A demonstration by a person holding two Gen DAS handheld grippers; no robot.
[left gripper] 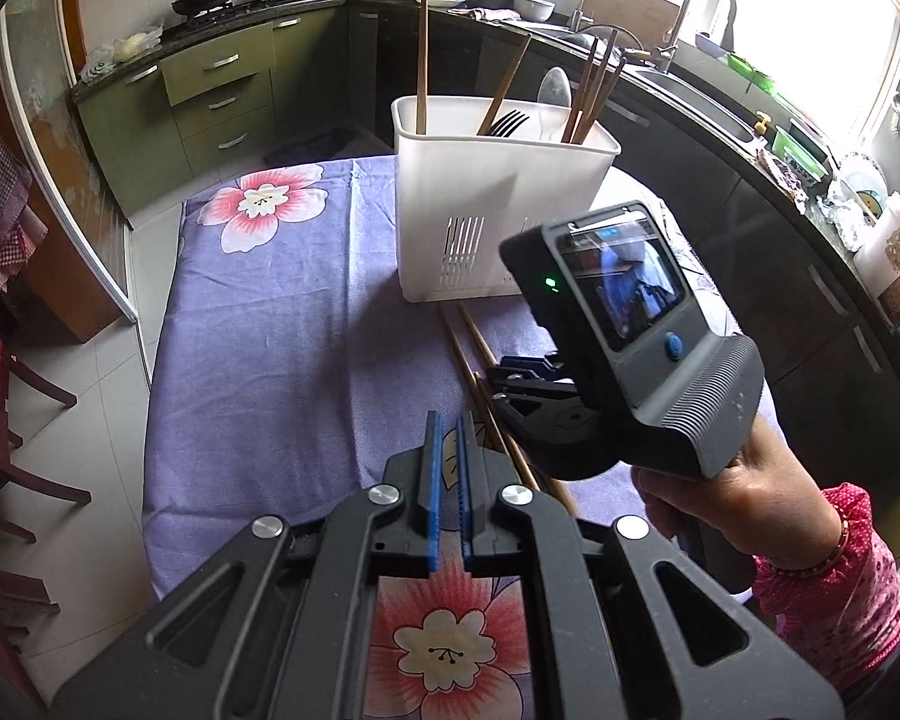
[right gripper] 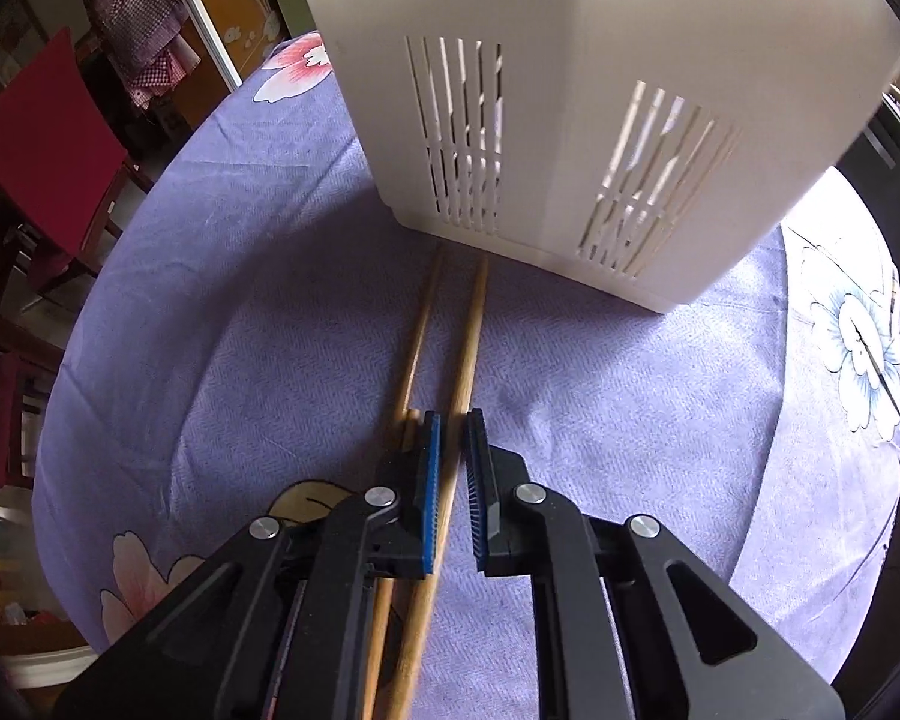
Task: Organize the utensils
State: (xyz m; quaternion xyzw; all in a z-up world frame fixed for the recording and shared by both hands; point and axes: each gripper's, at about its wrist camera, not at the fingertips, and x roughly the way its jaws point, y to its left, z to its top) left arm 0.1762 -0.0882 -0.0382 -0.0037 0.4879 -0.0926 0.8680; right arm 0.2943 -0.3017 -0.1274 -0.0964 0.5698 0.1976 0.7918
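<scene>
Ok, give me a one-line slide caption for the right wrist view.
Right tool closed around one wooden chopstick lying on the purple floral cloth, just short of the white slotted utensil holder.

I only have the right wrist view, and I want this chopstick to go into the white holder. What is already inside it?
Observer: In the left wrist view, the white holder has several chopsticks, a fork and a spoon standing in it, leaning at different angles.
Operator: Is the left gripper in my way?
Observer: It does not look so. The left gripper is shut with nothing between its pads. It is over the purple cloth, on the near side of the right gripper, which is shut on the chopstick.
</scene>
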